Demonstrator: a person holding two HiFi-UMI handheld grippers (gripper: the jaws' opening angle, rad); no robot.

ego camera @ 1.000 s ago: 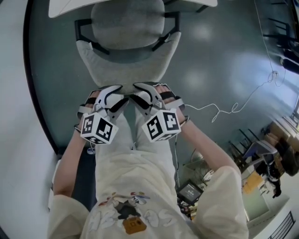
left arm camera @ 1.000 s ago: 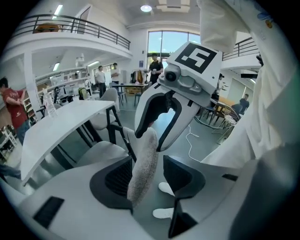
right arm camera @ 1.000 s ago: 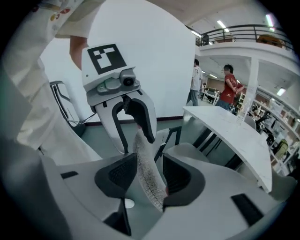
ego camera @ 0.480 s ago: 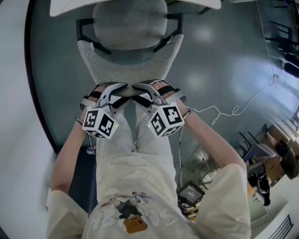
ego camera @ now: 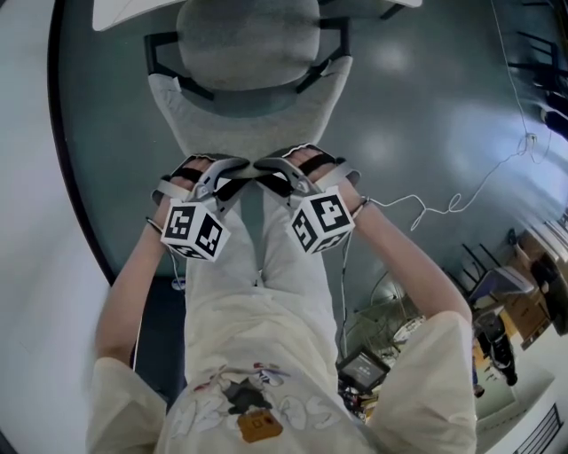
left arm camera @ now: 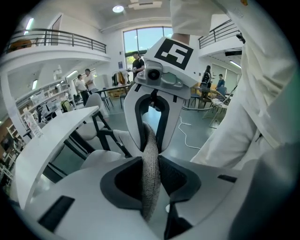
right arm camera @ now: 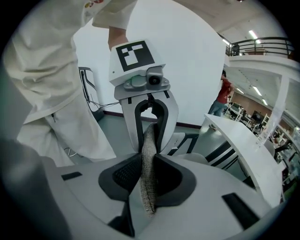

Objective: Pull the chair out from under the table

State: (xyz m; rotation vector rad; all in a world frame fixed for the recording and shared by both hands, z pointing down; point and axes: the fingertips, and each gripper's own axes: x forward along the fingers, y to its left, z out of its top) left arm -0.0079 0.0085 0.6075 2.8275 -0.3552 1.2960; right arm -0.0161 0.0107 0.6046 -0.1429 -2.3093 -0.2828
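Note:
A grey fabric chair stands with its seat (ego camera: 247, 40) tucked under the white table (ego camera: 133, 13), its backrest (ego camera: 248, 120) toward me. Both grippers sit side by side on the backrest's top edge. My left gripper (ego camera: 232, 170) has its jaws closing, and the woven edge (left arm camera: 151, 187) is pinched between its dark pads (left arm camera: 126, 176). My right gripper (ego camera: 272, 168) is closing too, with the same edge (right arm camera: 148, 187) squeezed between its pads (right arm camera: 171, 178). Each gripper view shows the other gripper straight ahead, the right gripper (left arm camera: 152, 117) and the left gripper (right arm camera: 149, 119).
Black armrest frames (ego camera: 164, 58) flank the seat. A thin white cable (ego camera: 444, 208) trails across the grey floor at right. Boxes and gear (ego camera: 364, 365) lie near my right leg. A white curved surface (ego camera: 35, 266) borders the left. People stand far off in the hall.
Both grippers rolled about their own axes, their marker cubes turning, and edged onto the backrest's top edge. The jaws have narrowed onto the fabric. The chair has stayed in place.

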